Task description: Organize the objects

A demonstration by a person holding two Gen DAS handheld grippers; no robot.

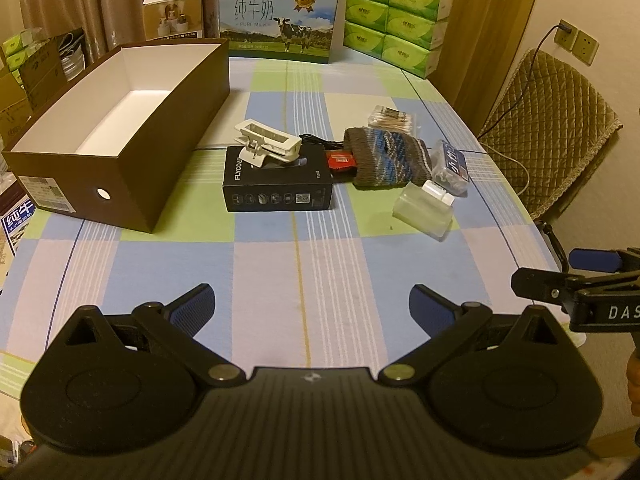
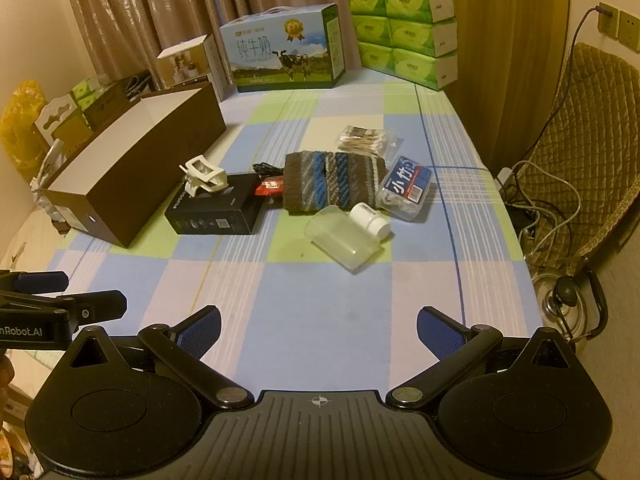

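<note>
Both tools hang above the near end of the table (image 1: 168,264), angled down. Left tool (image 1: 312,306) released, jaws wide, nothing btwn them; right tool (image 2: 319,328) likewise released and empty. Brown box (image 1: 120,184) sits far left on the checked cloth, open top, white inside, nothing visible in it. Just right of it a black carton (image 1: 278,190) w/ a white clip (image 1: 269,145) lying on top. Right of that, a striped knit pouch (image 1: 390,158), a red packet (image 1: 341,159) and a black cable (image 1: 316,139) at its left end. Behind the pouch a bag of cotton swabs (image 1: 394,118); to its right a clear case w/ blue label (image 1: 452,166). Nearest of the pile: a clear plastic container (image 2: 344,240) on its side, a small white bottle (image 2: 370,220) touching it. At the far edge stand a milk carton (image 1: 279,20) & stacked green tissue packs (image 1: 396,24).
</note>
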